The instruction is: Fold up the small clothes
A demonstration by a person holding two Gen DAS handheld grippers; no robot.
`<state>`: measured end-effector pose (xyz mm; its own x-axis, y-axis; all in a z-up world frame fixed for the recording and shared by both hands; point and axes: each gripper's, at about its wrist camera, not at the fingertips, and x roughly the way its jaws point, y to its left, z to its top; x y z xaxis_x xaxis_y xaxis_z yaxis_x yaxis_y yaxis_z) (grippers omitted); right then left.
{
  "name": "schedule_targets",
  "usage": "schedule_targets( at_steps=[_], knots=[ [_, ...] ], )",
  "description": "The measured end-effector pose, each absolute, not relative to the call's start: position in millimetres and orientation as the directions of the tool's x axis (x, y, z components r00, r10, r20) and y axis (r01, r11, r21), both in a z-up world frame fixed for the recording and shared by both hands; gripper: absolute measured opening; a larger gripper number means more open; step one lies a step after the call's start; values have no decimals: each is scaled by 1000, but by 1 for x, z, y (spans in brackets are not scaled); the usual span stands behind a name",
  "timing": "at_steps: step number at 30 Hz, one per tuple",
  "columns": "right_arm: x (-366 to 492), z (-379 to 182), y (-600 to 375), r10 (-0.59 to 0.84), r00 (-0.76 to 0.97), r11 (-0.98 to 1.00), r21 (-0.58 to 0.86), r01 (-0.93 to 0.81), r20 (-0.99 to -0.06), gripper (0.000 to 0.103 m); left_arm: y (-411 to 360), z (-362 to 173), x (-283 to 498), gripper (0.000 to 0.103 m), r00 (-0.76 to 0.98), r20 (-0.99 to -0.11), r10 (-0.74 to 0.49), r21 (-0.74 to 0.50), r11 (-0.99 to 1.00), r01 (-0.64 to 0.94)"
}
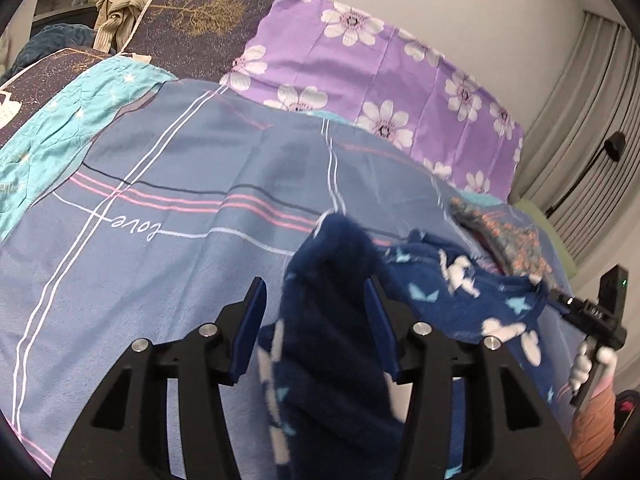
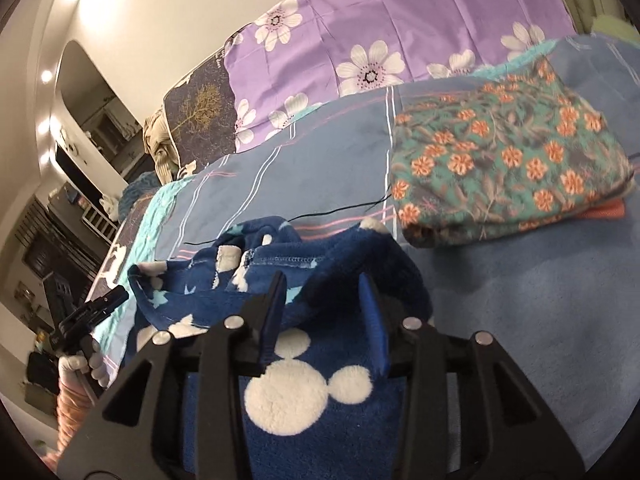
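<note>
Navy fleece garment [image 2: 288,392] with white mouse-head prints hangs bunched over the bed [image 1: 160,280], strung between both grippers. Left gripper [image 1: 316,300]: jaws apart, cloth draped between them, right pad seems to touch, left pad clear; no firm clamp visible. Right gripper [image 2: 320,292]: jaws apart, fleece lying between and under them; grip uncertain. Folded floral garment [image 2: 508,160] lies ahead and right of the right gripper. Judged step: lifting to spread. Next: secure both edges, lay flat.
</note>
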<state>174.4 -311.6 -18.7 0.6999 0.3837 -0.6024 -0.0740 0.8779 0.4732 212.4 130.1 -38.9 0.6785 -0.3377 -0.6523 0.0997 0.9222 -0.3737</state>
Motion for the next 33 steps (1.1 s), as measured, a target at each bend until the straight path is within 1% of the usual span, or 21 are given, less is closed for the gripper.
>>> schedule_targets(
  at_steps=[3,4,5,6,8,11,13,15,17,19,20,23,24,25,26,27,28,30,31,32,33],
  knots=[
    [175,-26,-307,392,660,889,448,-93,-640,40,129,-50,214,52,655,-683,-324,-345,933,102],
    [177,-31,-305,401,640,889,447,-99,-655,42,128,-53,214,52,652,-689,-315,-333,938,102],
    [181,-35,-302,416,614,886,451,-107,-671,44,125,-56,218,53,652,-695,-303,-317,943,100],
    [186,-42,-296,444,574,877,464,-123,-687,46,123,-57,221,58,654,-695,-299,-309,945,104],
    [195,-49,-287,465,537,872,468,-142,-704,46,117,-61,234,59,654,-699,-289,-282,952,119],
    [216,-45,-287,432,585,881,460,-111,-686,46,110,-67,257,58,632,-732,-255,-247,964,103],
    [233,-45,-311,382,651,860,510,9,-655,44,114,-70,270,54,622,-755,-206,-224,973,51],
    [238,-51,-330,410,646,799,595,85,-644,37,127,-72,276,54,616,-764,-192,-249,968,-7],
    [233,-51,-334,439,645,784,618,66,-626,37,137,-70,273,54,625,-748,-221,-290,957,-9],
    [223,-47,-334,422,654,818,575,24,-628,42,142,-72,271,54,613,-736,-288,-353,935,15],
    [219,-46,-336,420,657,822,569,16,-626,43,144,-75,273,55,590,-734,-336,-397,917,27],
    [213,-45,-344,391,666,840,543,25,-636,44,143,-84,279,55,535,-739,-410,-459,887,46],
    [212,-44,-347,362,673,854,519,38,-645,46,140,-86,281,55,526,-741,-418,-466,884,47],
    [211,-43,-348,336,678,865,499,52,-654,53,139,-87,283,54,521,-744,-417,-464,885,46],
    [210,-42,-351,316,685,872,486,63,-656,55,137,-89,286,49,518,-749,-414,-457,888,49],
    [211,-44,-352,309,689,871,486,71,-656,56,134,-89,287,16,516,-743,-427,-463,884,66],
    [211,-45,-354,302,690,872,483,79,-658,56,130,-88,287,10,509,-738,-444,-473,878,80],
    [214,-52,-351,303,671,882,465,71,-677,56,123,-82,284,10,526,-742,-416,-436,895,95],
    [219,-58,-346,331,644,882,469,50,-690,56,120,-76,279,10,540,-736,-407,-416,902,113],
    [222,-62,-343,356,621,879,476,31,-698,52,119,-71,277,10,550,-728,-409,-416,902,119],
    [224,-64,-337,385,607,875,483,-2,-695,20,120,-63,273,9,566,-711,-418,-425,896,127]
  ],
)
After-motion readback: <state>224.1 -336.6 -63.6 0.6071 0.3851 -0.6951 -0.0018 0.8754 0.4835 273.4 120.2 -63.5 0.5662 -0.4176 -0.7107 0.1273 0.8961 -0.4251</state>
